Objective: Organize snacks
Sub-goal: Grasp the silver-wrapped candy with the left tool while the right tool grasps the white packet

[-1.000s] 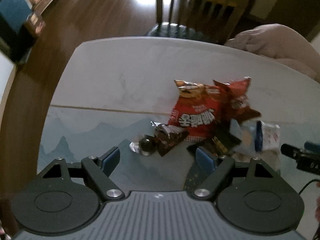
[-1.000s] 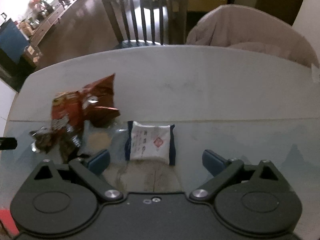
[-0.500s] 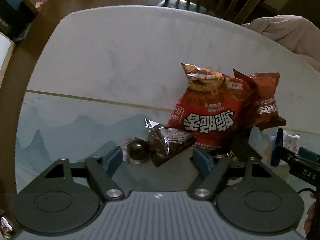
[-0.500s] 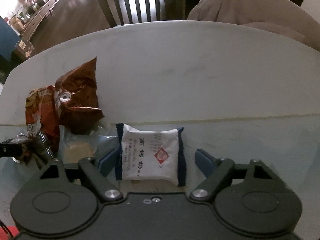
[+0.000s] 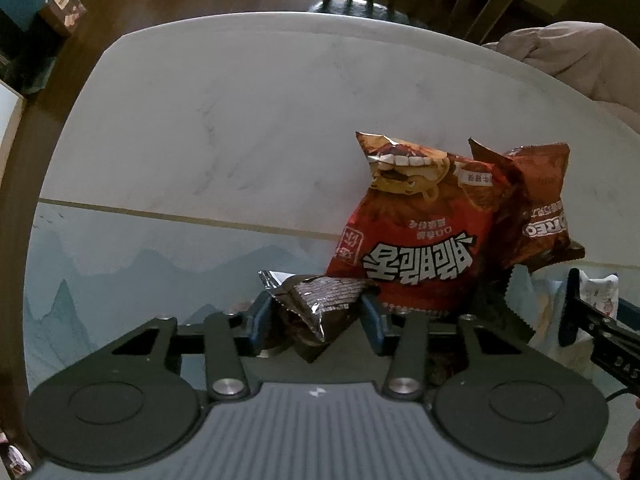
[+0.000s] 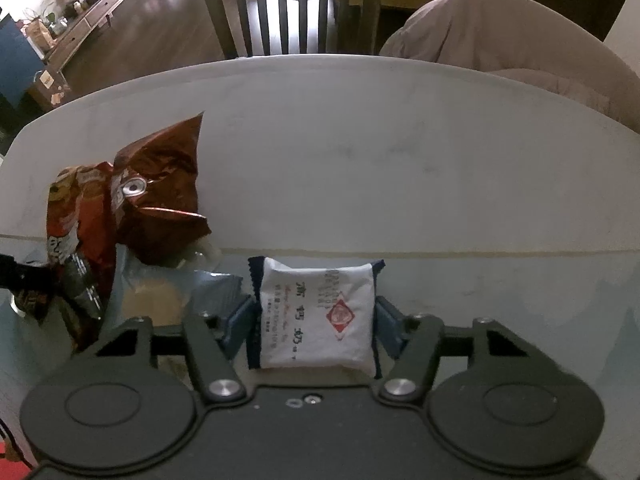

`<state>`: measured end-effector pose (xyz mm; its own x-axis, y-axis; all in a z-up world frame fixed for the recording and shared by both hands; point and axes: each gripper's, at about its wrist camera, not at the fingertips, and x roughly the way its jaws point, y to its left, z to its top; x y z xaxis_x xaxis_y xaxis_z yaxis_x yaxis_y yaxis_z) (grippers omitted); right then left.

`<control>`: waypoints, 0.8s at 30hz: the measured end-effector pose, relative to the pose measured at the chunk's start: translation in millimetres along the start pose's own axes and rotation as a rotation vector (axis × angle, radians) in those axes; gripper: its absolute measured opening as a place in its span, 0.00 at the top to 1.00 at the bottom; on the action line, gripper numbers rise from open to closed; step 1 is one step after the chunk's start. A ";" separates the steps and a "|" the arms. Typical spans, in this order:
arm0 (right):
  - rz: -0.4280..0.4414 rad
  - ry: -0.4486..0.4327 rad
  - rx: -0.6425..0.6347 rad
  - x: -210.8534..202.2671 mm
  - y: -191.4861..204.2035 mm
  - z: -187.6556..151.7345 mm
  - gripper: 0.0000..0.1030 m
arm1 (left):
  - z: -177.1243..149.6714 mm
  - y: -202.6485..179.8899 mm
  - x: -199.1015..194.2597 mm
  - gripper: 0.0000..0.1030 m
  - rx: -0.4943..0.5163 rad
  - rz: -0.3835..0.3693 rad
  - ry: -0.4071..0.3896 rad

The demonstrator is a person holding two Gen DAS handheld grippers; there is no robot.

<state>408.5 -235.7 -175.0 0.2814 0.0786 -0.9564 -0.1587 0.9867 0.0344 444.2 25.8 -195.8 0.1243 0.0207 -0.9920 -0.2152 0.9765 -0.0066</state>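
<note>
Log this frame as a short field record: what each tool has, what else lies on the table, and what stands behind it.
left tool: closed on the dark foil packet
right tool: closed on the white pouch
other snacks: red bag, brown Oreo bag leaning behind it
surface: table, marble top, mountain print near the tools
background: chair, beige cloth
lift: cannot tell whether either packet has left the table

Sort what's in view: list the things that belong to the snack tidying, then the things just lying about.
Job:
left gripper around the dark foil snack
right gripper around the white packet
red chip bag
brown Oreo bag

Just there:
table
wooden chair
draped cloth
</note>
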 end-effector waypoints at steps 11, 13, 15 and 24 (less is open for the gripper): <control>0.016 -0.007 0.032 -17.4 -7.4 -15.9 0.53 | -14.3 2.0 -13.6 0.73 -0.005 0.005 -0.040; 0.025 -0.007 0.051 -22.7 -10.9 -20.0 0.56 | -17.5 4.9 -19.8 0.73 -0.013 -0.004 -0.044; 0.034 -0.012 0.062 -31.9 -15.9 -24.2 0.68 | -21.1 7.3 -27.0 0.73 -0.017 -0.015 -0.052; 0.058 0.001 0.028 -53.9 -24.0 -33.0 0.69 | -41.6 14.8 -55.0 0.73 -0.002 -0.044 -0.086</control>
<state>365.9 -268.3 -133.8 0.2717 0.1352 -0.9528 -0.1483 0.9841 0.0973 393.8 30.3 -146.6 0.2160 -0.0044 -0.9764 -0.2099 0.9764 -0.0508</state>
